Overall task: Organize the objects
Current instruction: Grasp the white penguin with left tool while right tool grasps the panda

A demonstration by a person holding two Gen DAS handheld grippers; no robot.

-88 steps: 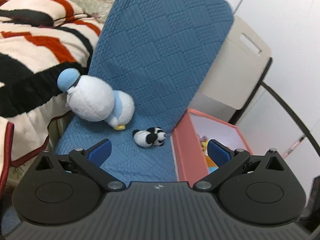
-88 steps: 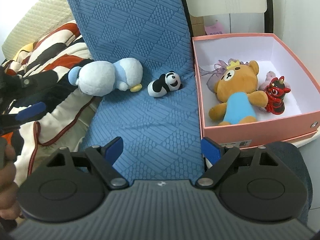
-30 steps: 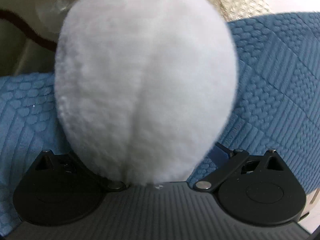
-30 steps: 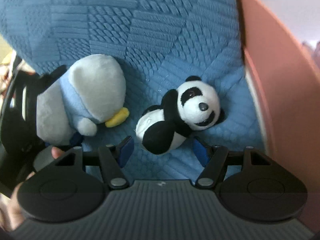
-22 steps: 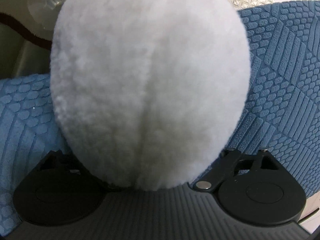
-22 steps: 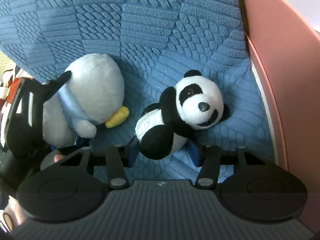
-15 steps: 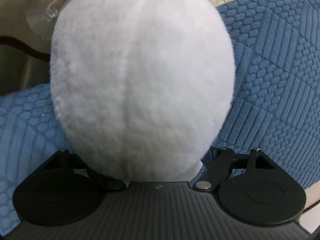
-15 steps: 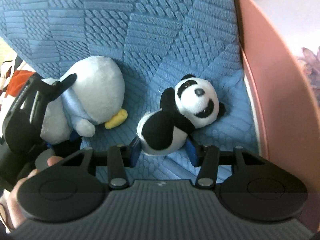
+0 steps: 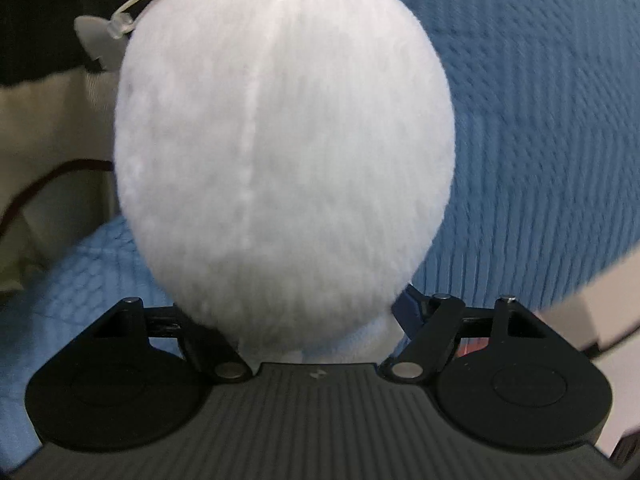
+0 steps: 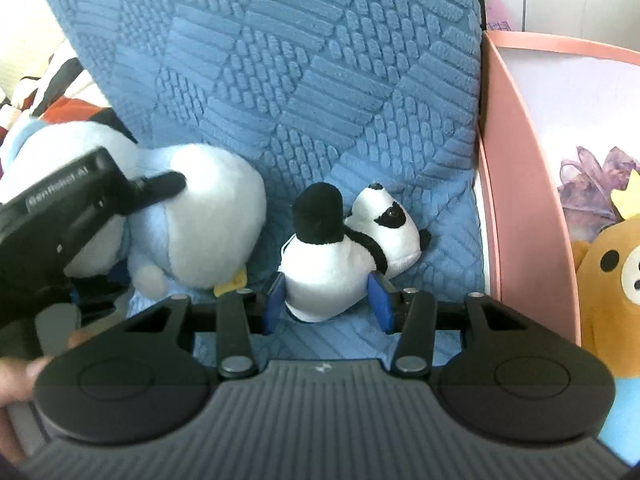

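A white and pale-blue plush penguin (image 9: pixel 280 140) fills the left wrist view. My left gripper (image 9: pixel 292 310) has its jaws closing on the penguin's body, one blue pad (image 9: pixel 406 308) pressed into it. The right wrist view shows the same penguin (image 10: pixel 200 208) held off the cushion by the left gripper (image 10: pixel 80 208). A small plush panda (image 10: pixel 340 248) sits between the blue pads of my right gripper (image 10: pixel 326 300), whose jaws are closing and squeeze its white body. Its head tips away to the right.
A blue quilted cushion (image 10: pixel 300 80) lies under both toys. At the right stands a pink box (image 10: pixel 520 200) holding a brown bear (image 10: pixel 612 280) and a purple trinket (image 10: pixel 588 184). A striped blanket (image 10: pixel 60 92) lies at the left, and a hand (image 10: pixel 12 376) holds the left tool.
Both grippers narrowed onto their toys and rose. The penguin came up off the cushion. The panda tipped over in the right pads, its face turning away from the camera.
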